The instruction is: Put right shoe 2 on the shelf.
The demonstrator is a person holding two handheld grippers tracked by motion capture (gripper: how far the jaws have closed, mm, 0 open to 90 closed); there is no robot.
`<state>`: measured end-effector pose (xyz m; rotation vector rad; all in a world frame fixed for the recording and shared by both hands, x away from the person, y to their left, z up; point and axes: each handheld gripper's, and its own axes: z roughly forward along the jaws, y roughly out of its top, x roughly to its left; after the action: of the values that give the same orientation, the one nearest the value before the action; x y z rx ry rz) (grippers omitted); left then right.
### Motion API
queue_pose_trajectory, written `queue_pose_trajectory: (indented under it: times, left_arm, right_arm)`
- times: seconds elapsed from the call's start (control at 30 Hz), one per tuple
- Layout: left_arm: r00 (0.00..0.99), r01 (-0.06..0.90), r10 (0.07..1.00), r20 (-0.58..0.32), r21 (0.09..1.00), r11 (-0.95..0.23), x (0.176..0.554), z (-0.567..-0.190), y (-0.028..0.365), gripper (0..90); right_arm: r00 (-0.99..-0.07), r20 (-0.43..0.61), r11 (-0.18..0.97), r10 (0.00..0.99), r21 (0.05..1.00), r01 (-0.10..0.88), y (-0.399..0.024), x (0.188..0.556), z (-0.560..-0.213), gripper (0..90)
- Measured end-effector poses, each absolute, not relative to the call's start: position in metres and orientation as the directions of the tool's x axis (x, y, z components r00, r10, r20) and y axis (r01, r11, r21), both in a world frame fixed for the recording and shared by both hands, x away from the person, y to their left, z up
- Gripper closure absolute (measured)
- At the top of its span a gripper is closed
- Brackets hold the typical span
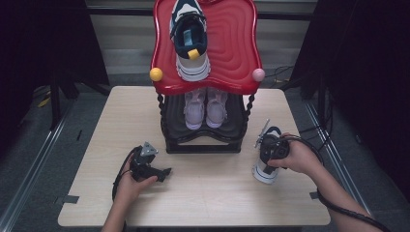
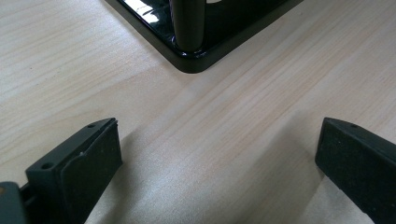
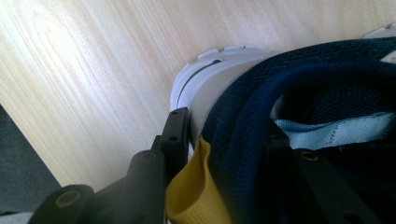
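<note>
Right gripper [image 3: 224,140] jaws clenched on the shoe [image 3: 299,88] heel collar: lift squarely toward the rack [image 1: 205,38] at 11 o'clock; left gripper [image 2: 215,158] released.

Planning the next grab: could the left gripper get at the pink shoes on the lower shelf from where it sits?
Probably yes. The left gripper is open and holds nothing, the table between it and the pink shoes is bare, and the rack is open-fronted.
</note>
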<state>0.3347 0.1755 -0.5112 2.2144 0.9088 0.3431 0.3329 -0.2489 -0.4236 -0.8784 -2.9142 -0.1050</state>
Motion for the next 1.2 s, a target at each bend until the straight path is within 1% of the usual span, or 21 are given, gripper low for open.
queue_pose_trajectory:
  times: [0.2,0.37,0.5,0.7,0.73,0.83,0.87,0.9,0.93,0.97,1.03,1.17,1.2]
  left_arm:
    - [0.718,0.508,0.696,-0.022,0.7,-0.502,0.335,-0.511,0.176,0.0]
    - [0.718,0.508,0.696,-0.022,0.7,-0.502,0.335,-0.511,0.176,0.0]
    - [0.718,0.508,0.696,-0.022,0.7,-0.502,0.335,-0.511,0.176,0.0]
    - [0.718,0.508,0.696,-0.022,0.7,-0.502,0.335,-0.511,0.176,0.0]
    - [0.718,0.508,0.696,-0.021,0.7,-0.502,0.335,-0.511,0.176,0.0]
    - [0.718,0.508,0.696,-0.022,0.7,-0.502,0.335,-0.511,0.176,0.0]
    - [0.717,0.508,0.696,-0.022,0.7,-0.502,0.335,-0.511,0.176,0.0]
    - [0.718,0.508,0.696,-0.022,0.699,-0.502,0.335,-0.511,0.176,0.0]
    - [0.717,0.508,0.696,-0.022,0.7,-0.502,0.335,-0.511,0.176,0.0]
    - [0.717,0.508,0.696,-0.022,0.7,-0.502,0.335,-0.511,0.176,0.0]
    - [0.717,0.508,0.696,-0.022,0.7,-0.502,0.335,-0.511,0.176,0.0]
    - [0.717,0.508,0.696,-0.022,0.7,-0.502,0.335,-0.511,0.176,0.0]
    - [0.718,0.508,0.696,-0.022,0.7,-0.502,0.335,-0.511,0.176,0.0]
  right_arm:
    - [-0.839,0.127,0.844,0.529,0.024,0.536,-0.248,0.334,-0.423,66.9]
    - [-0.844,0.131,0.848,0.521,0.035,0.529,-0.248,0.334,-0.423,69.4]
    - [-0.848,0.138,0.853,0.511,0.037,0.52,-0.249,0.333,-0.423,70.0]
    - [-0.867,0.114,0.87,0.485,0.034,0.491,-0.253,0.333,-0.42,70.6]
    - [-0.863,0.122,0.867,0.49,0.035,0.498,-0.253,0.332,-0.418,70.8]
    - [-0.874,0.101,0.876,0.474,0.041,0.48,-0.255,0.332,-0.413,71.1]
    - [-0.868,0.117,0.87,0.483,0.048,0.49,-0.254,0.331,-0.411,71.1]
    - [-0.881,0.103,0.882,0.461,0.053,0.468,-0.255,0.331,-0.408,71.1]
    - [-0.872,0.104,0.873,0.478,0.048,0.485,-0.254,0.329,-0.405,71.2]
    - [-0.885,0.093,0.885,0.457,0.056,0.463,-0.255,0.33,-0.403,71.2]
    - [-0.883,0.091,0.883,0.46,0.051,0.466,-0.253,0.328,-0.397,71.3]
    - [-0.899,0.081,0.898,0.431,0.057,0.436,-0.253,0.328,-0.386,71.3]
    - [-0.893,0.081,0.893,0.443,0.047,0.447,-0.251,0.326,-0.382,71.3]
